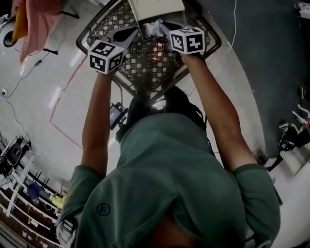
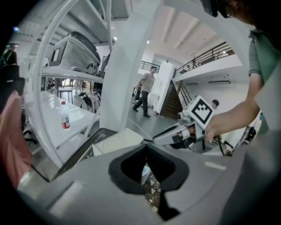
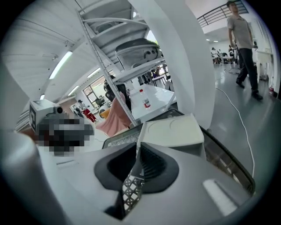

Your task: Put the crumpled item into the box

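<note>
I read L gripper [image 2: 147, 148] jaws fully together, nothing pinched. R gripper [image 3: 136, 148] jaws only a slit apart, empty, lattice table [image 1: 145, 72] showing thru. Head view: crumpled item [image 1: 151, 30] lies btwn both tips, right at the white box [image 1: 157, 7] near edge; can't tell if it's inside.

No legible words or numbers; just black-and-white square markers on the left cube [image 1: 105, 55] and right cube [image 1: 188, 40].
</note>
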